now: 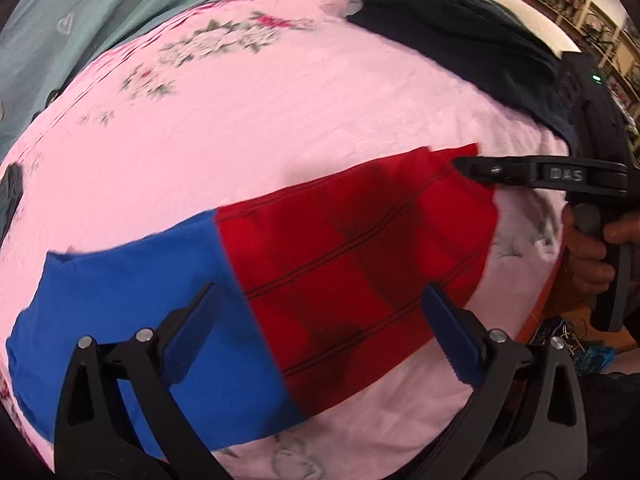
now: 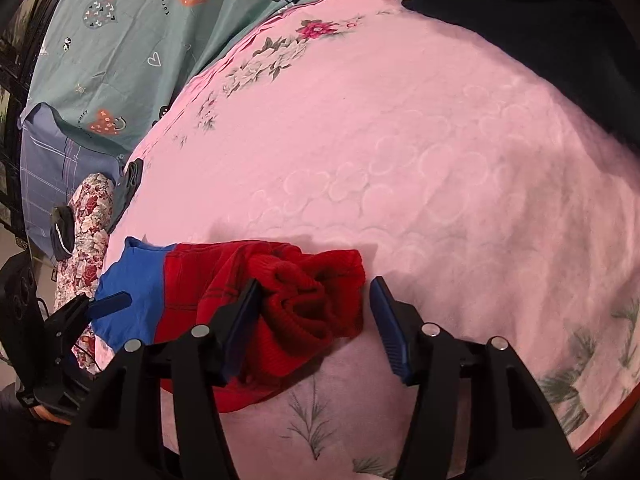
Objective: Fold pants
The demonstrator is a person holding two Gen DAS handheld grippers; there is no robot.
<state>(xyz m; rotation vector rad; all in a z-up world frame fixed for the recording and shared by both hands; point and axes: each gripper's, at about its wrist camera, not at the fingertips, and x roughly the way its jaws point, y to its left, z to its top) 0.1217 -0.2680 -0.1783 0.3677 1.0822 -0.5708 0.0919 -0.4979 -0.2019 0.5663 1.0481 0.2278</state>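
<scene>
Left wrist view: our left gripper (image 1: 320, 336) hangs spread over the pants (image 1: 280, 264), which lie flat on the pink sheet (image 1: 280, 100), blue part left, red right. Our right gripper (image 2: 316, 316) is spread too, pinching nothing, at the bunched red end.

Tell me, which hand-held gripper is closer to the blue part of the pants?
Left. The left hand-held gripper hovers open right over the blue part. The right hand-held gripper is open at the bunched red end, farther away.
</scene>
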